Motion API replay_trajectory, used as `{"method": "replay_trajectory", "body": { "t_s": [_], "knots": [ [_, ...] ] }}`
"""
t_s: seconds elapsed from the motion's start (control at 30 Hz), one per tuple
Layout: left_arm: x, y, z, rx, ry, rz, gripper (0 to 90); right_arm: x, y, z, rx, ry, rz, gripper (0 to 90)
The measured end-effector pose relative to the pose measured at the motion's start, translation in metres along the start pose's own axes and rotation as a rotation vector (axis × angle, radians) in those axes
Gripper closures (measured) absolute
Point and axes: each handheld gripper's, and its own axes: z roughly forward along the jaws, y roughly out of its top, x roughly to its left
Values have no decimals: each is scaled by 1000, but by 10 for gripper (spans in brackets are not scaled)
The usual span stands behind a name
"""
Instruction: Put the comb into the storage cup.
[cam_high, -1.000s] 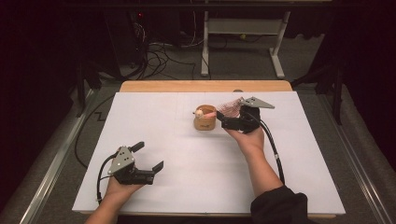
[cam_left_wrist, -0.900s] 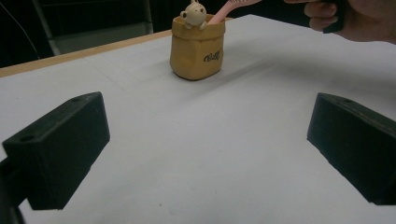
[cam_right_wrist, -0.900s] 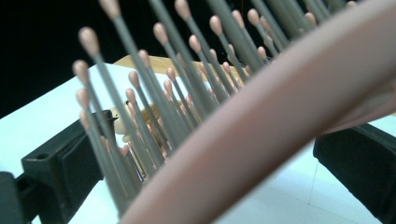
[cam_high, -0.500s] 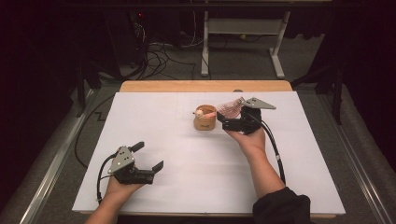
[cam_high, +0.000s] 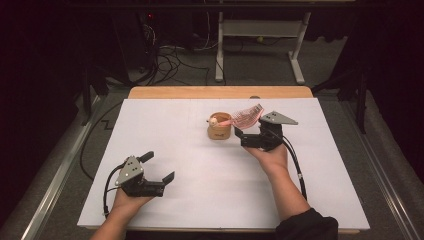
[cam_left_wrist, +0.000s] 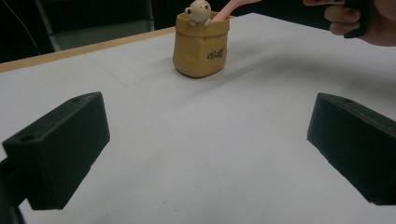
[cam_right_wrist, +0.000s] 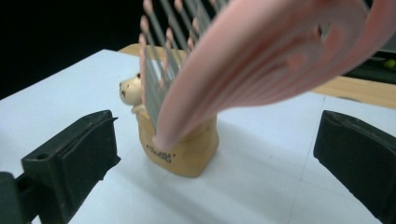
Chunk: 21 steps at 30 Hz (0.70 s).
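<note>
Right hand-held gripper (cam_high: 239, 136): jaws spread, holding nothing, just beside the small tan sack-shaped ceramic cup (cam_high: 219, 129). The pink plastic hair comb (cam_high: 244, 117) leans in that cup, handle down. Placement looks done; withdrawal remains. Left hand-held gripper (cam_high: 161, 171): spread, idle, well apart on the white surface (cam_high: 200, 190). Comb's lower end is hidden inside the cup.

Pink brush (cam_right_wrist: 261, 60): blurred, head cut off at top edge in right gripper view. Handle end hidden inside tan pot (cam_right_wrist: 184, 149). Pot lettering unreadable.
</note>
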Motion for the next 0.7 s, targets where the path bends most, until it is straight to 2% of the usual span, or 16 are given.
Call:
{"method": "replay_trajectory", "body": {
  "t_s": [0.43,0.7],
  "knots": [
    [3,-1,0,0,1,-17,0,2,-31,-12,31,2,-25,2],
    [5,-1,-1,2,6,-18,0,3,-49,-31,30,2,-38,2]
  ]
}}
